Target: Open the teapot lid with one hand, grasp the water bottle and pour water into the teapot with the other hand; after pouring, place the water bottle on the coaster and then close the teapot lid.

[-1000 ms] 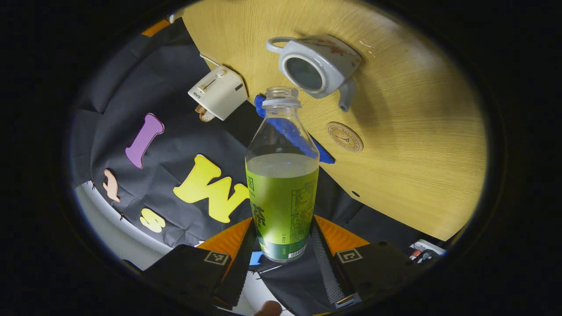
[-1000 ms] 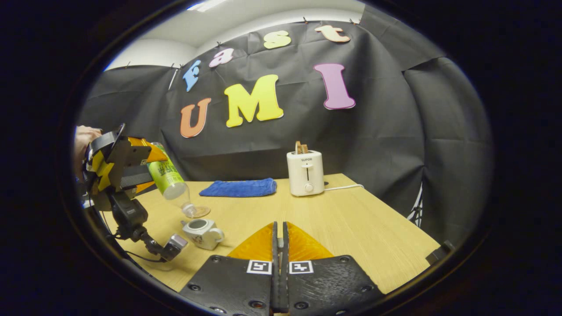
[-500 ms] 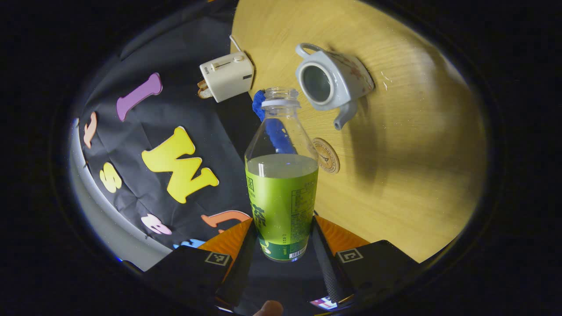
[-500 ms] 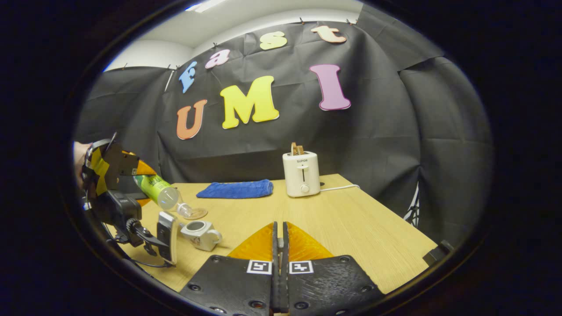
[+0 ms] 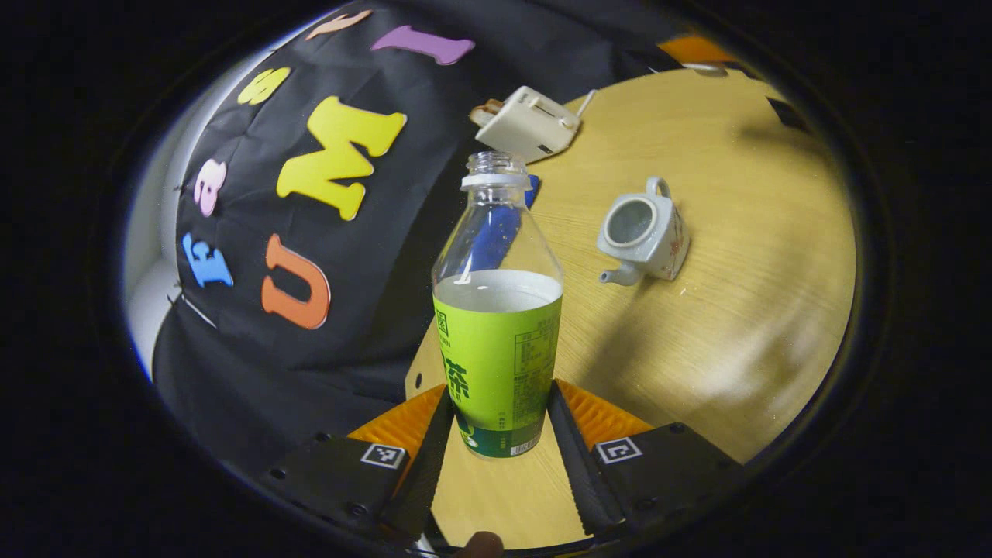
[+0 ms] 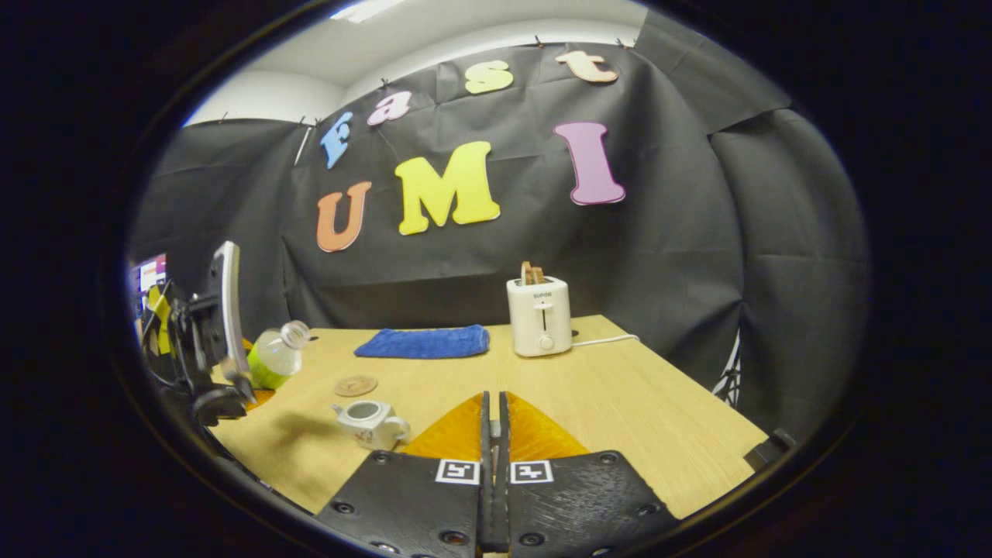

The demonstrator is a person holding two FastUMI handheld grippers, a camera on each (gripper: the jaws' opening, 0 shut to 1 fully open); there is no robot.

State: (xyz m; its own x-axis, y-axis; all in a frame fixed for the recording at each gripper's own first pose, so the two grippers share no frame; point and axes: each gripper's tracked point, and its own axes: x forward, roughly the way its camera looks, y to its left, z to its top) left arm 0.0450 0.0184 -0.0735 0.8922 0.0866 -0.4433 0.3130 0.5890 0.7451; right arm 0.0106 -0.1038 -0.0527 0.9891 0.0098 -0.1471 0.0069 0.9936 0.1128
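Observation:
My left gripper (image 5: 496,438) is shut on the lower part of a clear water bottle (image 5: 496,310) with a green label, uncapped and about half full. In the right gripper view the bottle (image 6: 275,358) leans neck-up toward the right at the table's left edge, clear of the teapot. The white teapot (image 5: 643,232) stands lidless on the table, also seen at front left (image 6: 372,422). A round brown coaster (image 6: 356,385) lies just behind it. My right gripper (image 6: 494,434) hovers over the table's front with its fingers pressed together; I see no lid between them.
A white toaster (image 6: 541,316) stands at the back of the wooden table (image 6: 620,403), its cord trailing right. A folded blue cloth (image 6: 422,342) lies to its left. The toaster (image 5: 527,124) sits beyond the bottle's mouth.
The bottle has swung from mouth-down over the teapot to neck-up, and my left gripper has drawn it back left, away from the teapot. The right gripper has hardly moved.

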